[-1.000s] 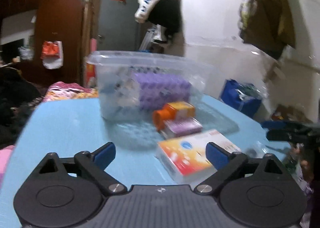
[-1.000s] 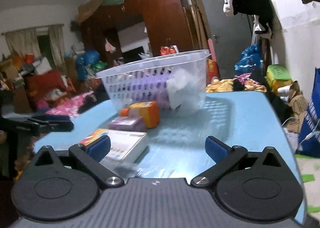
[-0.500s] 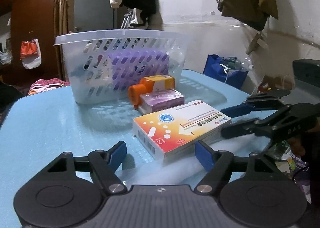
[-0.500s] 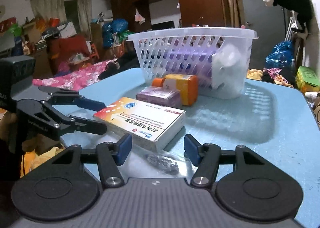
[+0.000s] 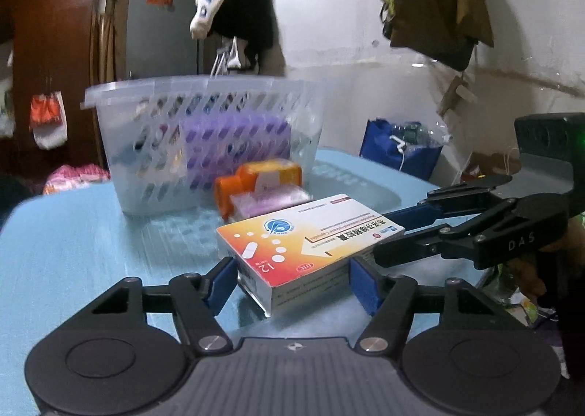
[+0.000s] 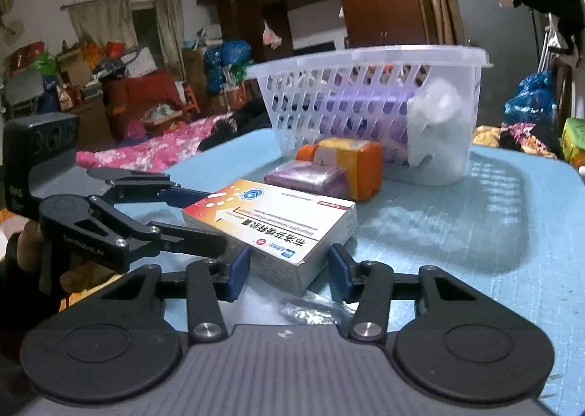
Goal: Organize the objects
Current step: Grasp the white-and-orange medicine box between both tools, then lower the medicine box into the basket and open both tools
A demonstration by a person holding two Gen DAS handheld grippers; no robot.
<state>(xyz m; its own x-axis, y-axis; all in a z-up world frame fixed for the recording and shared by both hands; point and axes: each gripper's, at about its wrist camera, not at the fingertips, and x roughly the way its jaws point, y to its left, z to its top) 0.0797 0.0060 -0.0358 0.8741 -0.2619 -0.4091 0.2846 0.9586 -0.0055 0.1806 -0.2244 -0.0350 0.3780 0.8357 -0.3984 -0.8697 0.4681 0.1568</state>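
A white and orange medicine box [image 5: 307, 237] lies on the blue table [image 5: 73, 233]; it also shows in the right wrist view [image 6: 274, 222]. My left gripper [image 5: 292, 280] is open, its blue pads at the box's near corner, one on each side. My right gripper [image 6: 289, 266] is open and straddles the opposite corner. Behind the box lie a purple packet [image 6: 307, 178] and an orange bottle [image 6: 351, 163]. A clear plastic basket [image 5: 204, 145] holding a purple box and white items stands further back.
A crumpled clear wrapper [image 6: 314, 310] lies on the table just under my right gripper. The table's edges are close on both sides. A blue bag [image 5: 398, 152] stands past the table by the white wall. A cluttered room lies beyond.
Both grippers have moved in toward the medicine box from opposite sides and narrowed their jaws around its corners. The box has not moved.
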